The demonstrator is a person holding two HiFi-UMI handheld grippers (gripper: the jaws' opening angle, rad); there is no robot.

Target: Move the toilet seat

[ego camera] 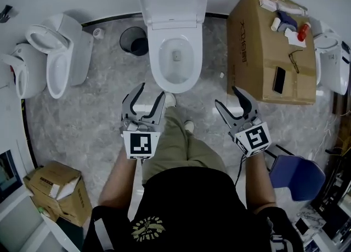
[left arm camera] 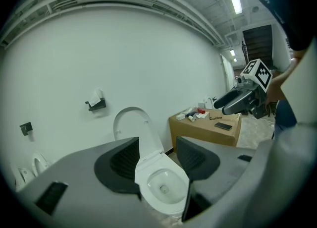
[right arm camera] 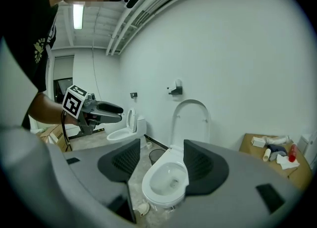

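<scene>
No word reads for certain. The large brown cardboard box (ego camera: 258, 53) carries a line of dark print along its left face, too blurred to spell out. The small brown cardboard box (ego camera: 55, 182) shows faint print that is also illegible. The white cube (ego camera: 141, 144) of the left gripper (ego camera: 152, 91) and the white cube (ego camera: 253, 137) of the right gripper (ego camera: 226, 96) each bear a black-and-white square marker. The black shirt (ego camera: 186, 201) has a gold emblem (ego camera: 147, 228) with no legible lettering.

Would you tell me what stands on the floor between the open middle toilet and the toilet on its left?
A dark round waste bin beside the open middle toilet and a small white object nearer the left toilet; the head view shows both.
</scene>
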